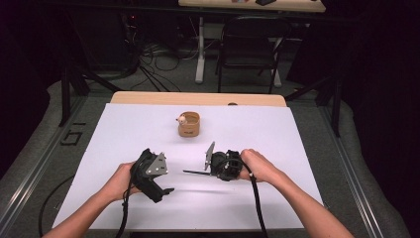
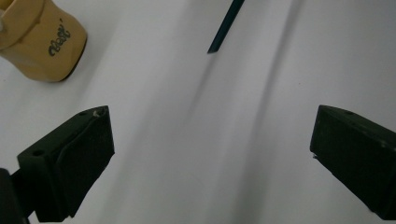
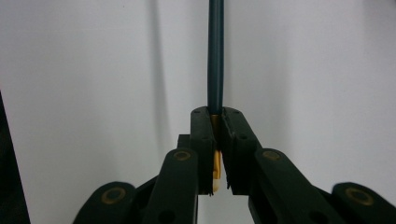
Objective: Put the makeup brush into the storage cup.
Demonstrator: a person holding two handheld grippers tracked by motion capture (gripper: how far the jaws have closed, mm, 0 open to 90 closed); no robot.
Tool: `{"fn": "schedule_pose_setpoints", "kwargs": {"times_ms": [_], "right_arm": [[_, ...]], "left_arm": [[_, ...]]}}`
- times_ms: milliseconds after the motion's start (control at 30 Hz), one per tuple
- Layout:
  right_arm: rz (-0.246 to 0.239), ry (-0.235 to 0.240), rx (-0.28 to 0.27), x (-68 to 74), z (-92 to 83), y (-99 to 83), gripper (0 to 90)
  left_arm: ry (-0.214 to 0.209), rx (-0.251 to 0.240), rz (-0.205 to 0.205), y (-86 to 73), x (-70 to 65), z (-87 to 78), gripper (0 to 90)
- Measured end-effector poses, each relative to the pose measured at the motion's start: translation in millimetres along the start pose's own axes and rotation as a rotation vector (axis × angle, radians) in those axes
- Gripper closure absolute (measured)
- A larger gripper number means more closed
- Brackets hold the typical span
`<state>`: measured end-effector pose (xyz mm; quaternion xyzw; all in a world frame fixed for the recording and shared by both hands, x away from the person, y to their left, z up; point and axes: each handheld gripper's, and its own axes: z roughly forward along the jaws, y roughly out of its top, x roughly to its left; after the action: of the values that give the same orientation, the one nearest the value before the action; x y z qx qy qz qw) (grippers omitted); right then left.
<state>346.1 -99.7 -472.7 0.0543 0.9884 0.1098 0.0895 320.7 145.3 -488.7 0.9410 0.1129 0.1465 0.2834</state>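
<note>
The bench (image 1: pixel 148 124) carries a white sheet over a pale wooden top, whose far edge shows along the upper centre of the high view. Dark grey floor surrounds it, with a metal rail at the left edge and another at the right.

At lower left of centre, the left gripper (image 1: pixel 166 190) is held just above the sheet; its jaws stand wide apart with nothing between them.

At upper centre, a tan cup (image 1: pixel 189 124) stands upright on the sheet, well apart from both grippers.

Right of centre, the right gripper (image 1: pixel 212 172) points toward the left of the frame, its jaws clamped on a thin dark pencil (image 1: pixel 195 173) with a yellow section between the pads.

Behind the bench, cables lie at upper left and a black chair (image 1: pixel 250 47) stands at upper centre.
</note>
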Motion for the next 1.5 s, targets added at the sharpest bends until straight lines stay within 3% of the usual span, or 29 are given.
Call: {"fn": "schedule_pose_setpoints", "kwargs": {"times_ms": [167,333,467,600,633,667,900,1300,1500], "right_arm": [[-0.014,0.000,0.000,3.2,1.2,4.5,84.3],[-0.039,-0.001,0.000,5.5,2.1,8.9,84.3],[-0.057,-0.001,0.001,7.3,2.6,11.9,84.3],[-0.072,0.003,-0.002,8.6,2.9,13.8,84.3],[-0.079,0.001,-0.001,9.0,3.0,14.6,84.3],[-0.087,0.004,0.000,9.7,3.5,16.2,84.3],[-0.103,0.002,0.003,12.5,5.4,20.9,84.3],[-0.126,0.001,0.005,14.5,7.5,25.6,84.3],[-0.139,0.019,-0.003,14.6,8.1,24.7,84.3]], "left_arm": [[-0.033,0.032,0.034,11.6,2.5,5.4,0.0],[-0.041,0.056,0.059,20.0,2.7,11.8,1.6],[-0.078,0.070,0.080,23.7,2.6,16.6,15.3],[-0.086,0.068,0.088,25.6,2.0,19.5,29.6],[-0.099,0.067,0.090,26.3,2.5,20.2,29.6],[-0.111,0.066,0.096,27.2,2.6,21.9,37.4],[-0.155,0.063,0.105,29.4,1.8,26.8,57.4],[-0.209,0.068,0.117,30.8,0.6,32.2,71.3],[-0.234,0.045,0.127,31.1,0.0,34.9,82.3]]}}
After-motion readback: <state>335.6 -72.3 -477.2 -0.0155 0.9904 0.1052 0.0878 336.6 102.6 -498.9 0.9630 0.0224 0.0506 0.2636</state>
